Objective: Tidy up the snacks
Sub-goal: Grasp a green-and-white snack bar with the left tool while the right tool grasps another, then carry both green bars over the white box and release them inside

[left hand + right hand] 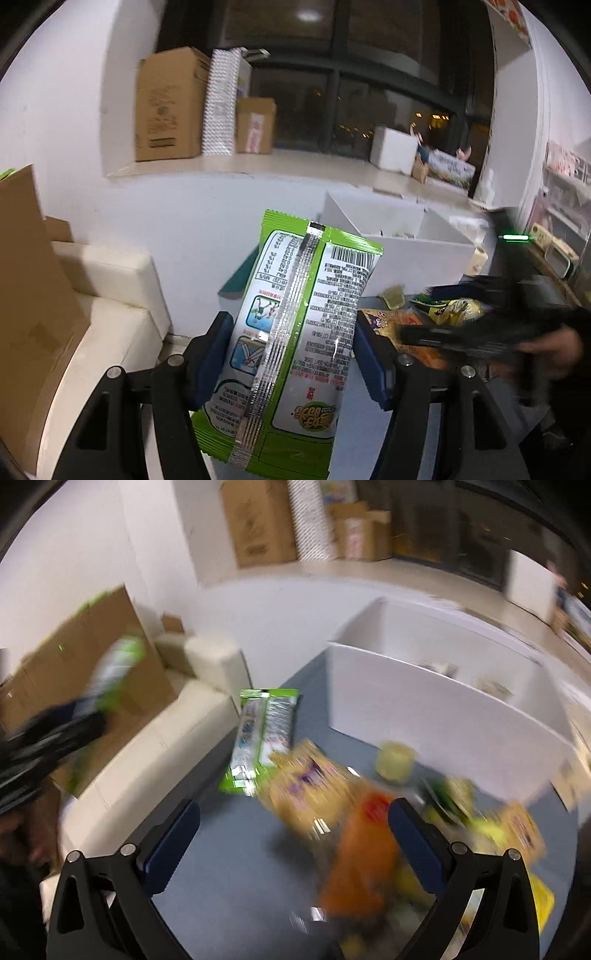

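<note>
Blue tabletop [229, 849] is carrying a blurred snack pile beside a white bin [443, 716]. Left gripper [291, 354] fingers are pinching a green packet [295, 332] aloft; right gripper [295, 845] fingers are hanging spread and empty. Keeping the pinch firm until above the bin seems wise.

A tall cardboard box [170, 105] stands on the window ledge [258, 166], just beside a white patterned package [221, 103] and a smaller carton [255, 125]. Farther right along the ledge sits a white foam box [393, 149]. Below, a cream sofa [110, 295] stands against the wall, with flat cardboard [29, 266] leaning over its near end.
</note>
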`<state>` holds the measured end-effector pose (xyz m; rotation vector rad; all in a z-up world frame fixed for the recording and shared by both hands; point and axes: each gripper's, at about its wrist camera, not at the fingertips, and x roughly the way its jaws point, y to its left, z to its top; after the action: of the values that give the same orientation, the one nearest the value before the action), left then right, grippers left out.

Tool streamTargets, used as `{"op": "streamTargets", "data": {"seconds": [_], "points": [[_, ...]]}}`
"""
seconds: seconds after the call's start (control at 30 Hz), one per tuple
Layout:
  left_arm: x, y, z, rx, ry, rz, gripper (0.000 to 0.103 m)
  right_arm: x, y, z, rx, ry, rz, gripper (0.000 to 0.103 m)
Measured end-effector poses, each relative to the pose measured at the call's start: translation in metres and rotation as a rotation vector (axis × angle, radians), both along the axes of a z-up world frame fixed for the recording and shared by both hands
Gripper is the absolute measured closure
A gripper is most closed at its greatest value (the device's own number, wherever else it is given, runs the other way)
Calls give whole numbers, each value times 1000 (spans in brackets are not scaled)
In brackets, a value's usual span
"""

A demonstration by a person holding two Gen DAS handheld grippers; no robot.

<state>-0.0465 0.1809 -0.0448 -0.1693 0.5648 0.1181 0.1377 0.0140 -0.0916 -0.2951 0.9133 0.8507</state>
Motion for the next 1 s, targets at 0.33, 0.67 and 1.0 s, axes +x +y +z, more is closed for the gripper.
{"op": "streamTargets", "data": {"seconds": [0.33, 0.67, 1.0], "points": [[-44, 18, 10, -40, -46, 41, 34, 45, 112, -53, -168, 56, 39, 1], [-41, 12, 5, -65, -52, 9, 34, 50, 116, -67, -205, 69, 33, 40], [-31, 1, 20, -39, -78, -21, 34, 46, 67, 22, 102, 20, -16, 41]]}}
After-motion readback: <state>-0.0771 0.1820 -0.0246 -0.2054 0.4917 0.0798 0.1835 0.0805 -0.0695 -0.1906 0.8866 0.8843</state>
